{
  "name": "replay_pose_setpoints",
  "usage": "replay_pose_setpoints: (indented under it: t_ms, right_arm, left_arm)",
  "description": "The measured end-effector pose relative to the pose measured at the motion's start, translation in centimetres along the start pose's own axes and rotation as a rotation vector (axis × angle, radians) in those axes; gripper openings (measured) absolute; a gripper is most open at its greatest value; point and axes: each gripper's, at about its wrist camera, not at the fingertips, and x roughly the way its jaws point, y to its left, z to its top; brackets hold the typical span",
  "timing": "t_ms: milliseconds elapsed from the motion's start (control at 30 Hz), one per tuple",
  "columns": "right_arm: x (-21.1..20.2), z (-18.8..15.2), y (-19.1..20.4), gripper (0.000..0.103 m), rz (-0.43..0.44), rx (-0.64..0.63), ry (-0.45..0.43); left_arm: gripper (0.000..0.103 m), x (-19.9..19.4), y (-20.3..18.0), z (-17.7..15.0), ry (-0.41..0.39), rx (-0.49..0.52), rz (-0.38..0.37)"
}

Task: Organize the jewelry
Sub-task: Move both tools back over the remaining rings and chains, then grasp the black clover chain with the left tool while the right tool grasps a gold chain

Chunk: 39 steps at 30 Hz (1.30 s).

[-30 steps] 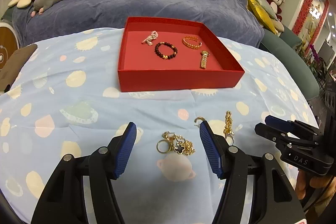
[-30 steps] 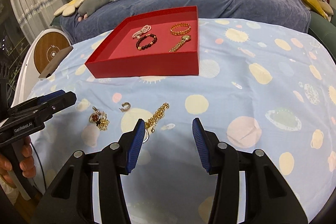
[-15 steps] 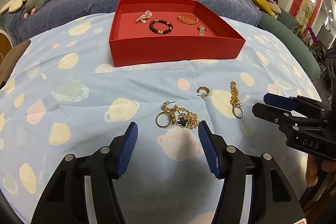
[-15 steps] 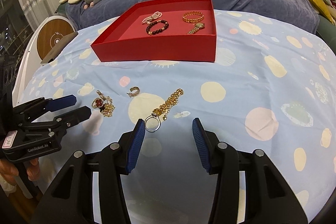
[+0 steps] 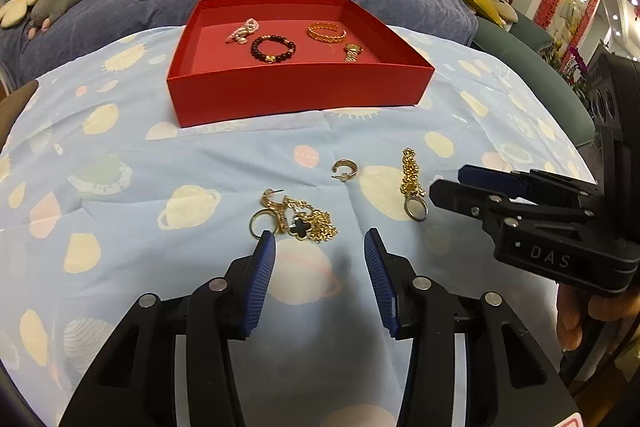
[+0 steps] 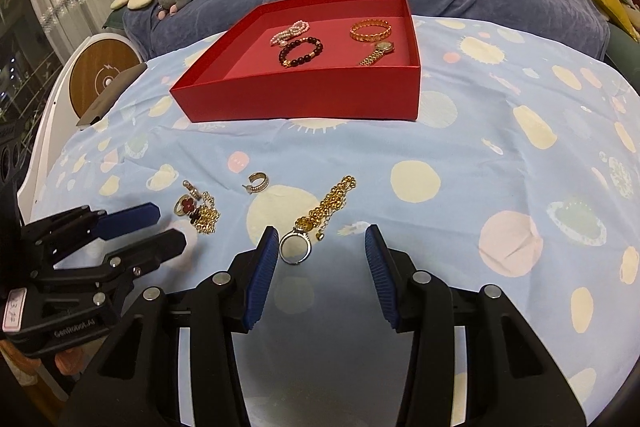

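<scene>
Both grippers, left (image 5: 320, 253) and right (image 6: 321, 247), hover wide open and empty over tangled gold pieces (image 5: 298, 219) and a chain (image 6: 326, 205) on the cloth (image 5: 160, 167); the box (image 5: 296, 95) waits beyond. Snagged links could drag neighbouring pieces along.

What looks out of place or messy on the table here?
Three lots of jewelry lie loose on the tablecloth, outside the red box: a tangled heap with a clover pendant, a hoop earring and a gold chain with a ring. Nothing looks damaged.
</scene>
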Motion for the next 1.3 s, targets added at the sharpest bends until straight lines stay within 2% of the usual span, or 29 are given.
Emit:
replay_pose_setpoints:
  t_ms: [100, 400, 500, 533, 633, 867, 1200, 1233, 1300]
  right_arm:
    - [0.7, 0.6, -0.5, 0.038, 0.006, 0.032, 0.006]
    - [3.2, 1.5, -0.1, 0.031, -0.052, 0.005, 0.002]
    - [3.4, 1.5, 0.4, 0.011, -0.079, -0.037, 0.003]
    - [3.4, 1.5, 0.4, 0.007, -0.079, -0.034, 0.003]
    - [2.9, 1.5, 0.3, 0.007, -0.072, -0.030, -0.006]
    - [1.9, 1.8, -0.1, 0.006, -0.043, -0.005, -0.018]
    - [1.1, 1.6, -0.5, 0.006, -0.028, 0.000, -0.025]
    - [1.0, 1.6, -0.5, 0.006, -0.027, 0.001, -0.027]
    - [0.7, 1.7, -0.7, 0.006, -0.026, 0.006, -0.033]
  left_arm:
    - [0.035, 0.9, -0.4, 0.1, 0.024, -0.011, -0.008]
    - [0.035, 1.0, -0.2, 0.4, 0.024, -0.040, -0.016]
    - [0.034, 1.1, 0.0, 0.3, 0.028, -0.050, -0.025]
    - [0.031, 1.1, 0.1, 0.3, 0.030, -0.053, -0.033]
    - [0.024, 1.1, 0.3, 0.3, 0.031, -0.061, -0.045]
    - [0.024, 1.8, 0.7, 0.8, 0.025, -0.094, -0.008]
    - [0.024, 2.8, 0.3, 1.3, -0.001, -0.079, 0.054]
    - [0.022, 2.8, 0.2, 1.3, -0.003, -0.075, 0.057]
    - [0.003, 3.0, 0.0, 1.3, 0.001, -0.064, 0.050]
